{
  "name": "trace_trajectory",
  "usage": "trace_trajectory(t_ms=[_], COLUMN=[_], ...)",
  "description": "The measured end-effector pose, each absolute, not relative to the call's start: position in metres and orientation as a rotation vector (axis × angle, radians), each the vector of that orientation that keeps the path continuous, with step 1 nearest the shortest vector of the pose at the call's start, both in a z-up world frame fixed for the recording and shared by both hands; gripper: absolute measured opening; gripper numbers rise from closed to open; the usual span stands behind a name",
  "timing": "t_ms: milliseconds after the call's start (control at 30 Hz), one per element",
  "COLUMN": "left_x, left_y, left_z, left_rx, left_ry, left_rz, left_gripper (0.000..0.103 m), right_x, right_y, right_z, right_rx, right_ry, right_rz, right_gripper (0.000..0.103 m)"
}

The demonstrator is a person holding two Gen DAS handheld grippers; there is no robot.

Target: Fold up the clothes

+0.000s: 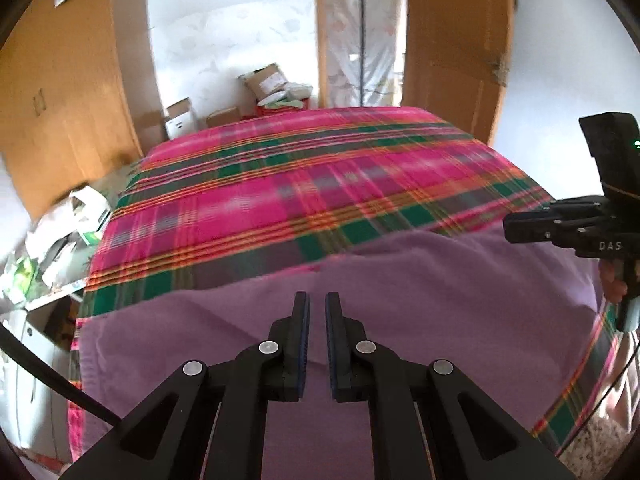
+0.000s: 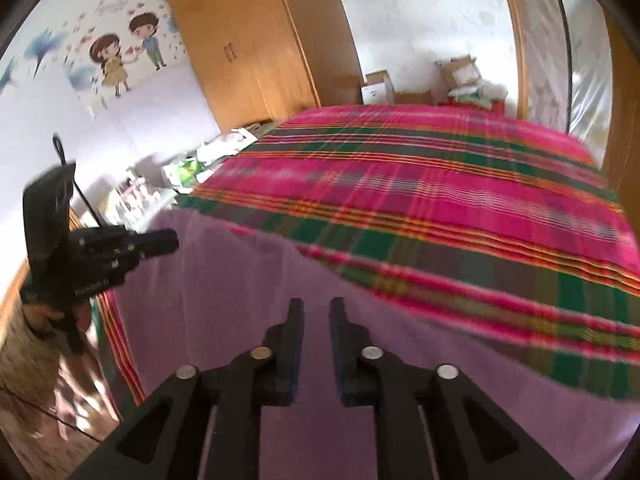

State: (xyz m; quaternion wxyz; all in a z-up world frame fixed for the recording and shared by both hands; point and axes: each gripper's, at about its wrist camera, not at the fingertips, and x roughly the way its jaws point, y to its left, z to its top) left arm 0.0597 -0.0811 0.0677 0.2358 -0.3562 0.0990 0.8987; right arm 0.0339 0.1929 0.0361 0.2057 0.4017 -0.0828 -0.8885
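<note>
On one plaid bedspread (image 1: 280,184), one purple garment (image 1: 400,300), two grippers above.

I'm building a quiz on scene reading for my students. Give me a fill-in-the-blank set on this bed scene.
1. The garment spread on the near part of the bed is coloured ____.
2. The bedspread under it has a ____ pattern in pink and green.
3. Between the fingers of the left gripper there is ____.
4. The wall sticker beside the wardrobe shows ____ cartoon children.

Missing words: purple; plaid; nothing; two
</note>
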Motion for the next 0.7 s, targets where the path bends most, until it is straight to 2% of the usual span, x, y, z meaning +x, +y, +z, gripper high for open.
trace_trajectory(t_ms=[67, 300, 433, 667, 700], left_x=[0.047, 0.019, 0.002, -0.018, -0.019], left_y=[-0.089, -0.106, -0.111, -0.122, -0.123], left_z=[0.070, 0.075, 0.073, 0.057, 0.054], left_rx=[-0.988, -1.004, -1.025, -1.094, -1.106], left_ry=[0.255, 0.302, 0.328, 0.328, 0.330], left_rz=[2.474, 2.467, 2.431, 2.419, 2.421], left_gripper=[0.009, 0.009, 0.009, 0.009, 0.009], right_x=[0.014, -0.036, -0.060, -0.090, -0.090], right_y=[0.190, 0.170, 0.162, 0.135, 0.132], right_z=[0.033, 0.016, 0.008, -0.014, -0.015], right_rx=[1.148, 1.233, 1.272, 1.406, 1.420], right_ry=[-0.259, -0.323, -0.388, -0.364, -0.347], right_rz=[-2.422, -2.246, -2.137, -1.948, -1.942], right_gripper=[0.027, 0.031, 0.031, 0.031, 0.024])
